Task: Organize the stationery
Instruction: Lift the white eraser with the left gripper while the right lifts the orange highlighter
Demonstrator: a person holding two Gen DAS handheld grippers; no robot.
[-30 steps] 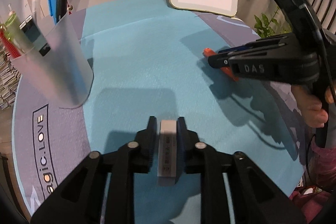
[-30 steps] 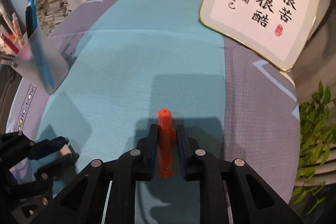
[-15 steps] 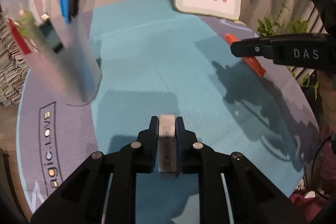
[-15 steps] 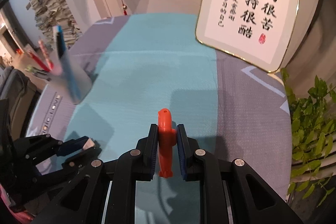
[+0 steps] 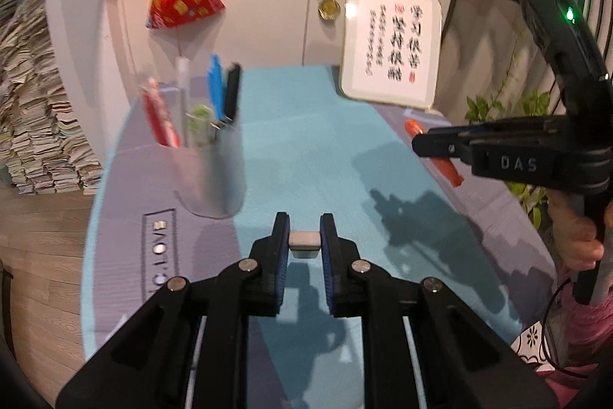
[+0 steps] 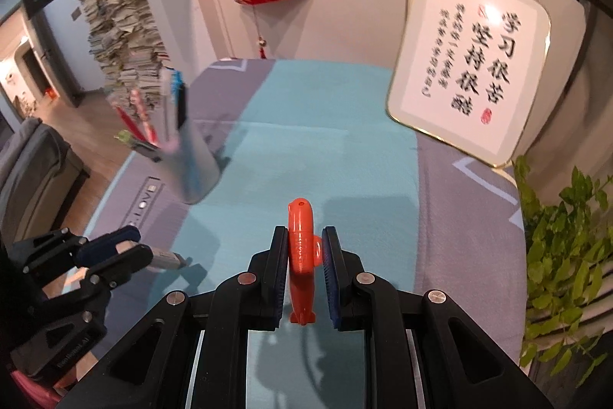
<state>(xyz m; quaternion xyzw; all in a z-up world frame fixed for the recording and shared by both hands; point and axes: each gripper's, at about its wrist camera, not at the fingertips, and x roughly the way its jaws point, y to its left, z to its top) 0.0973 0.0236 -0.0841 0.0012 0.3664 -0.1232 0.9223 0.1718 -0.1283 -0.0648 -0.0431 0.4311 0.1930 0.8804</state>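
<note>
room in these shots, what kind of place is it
Most likely a study corner at home: a pen cup full of pens on a desk mat, a framed calligraphy board against the wall, and tall stacks of papers on a wooden floor.

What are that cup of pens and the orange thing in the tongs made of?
Cup: looks like frosted, see-through plastic; the pens show dimly through its wall. Orange thing: probably smooth moulded plastic, with an even colour and a slight sheen. What it is I cannot tell.
</note>
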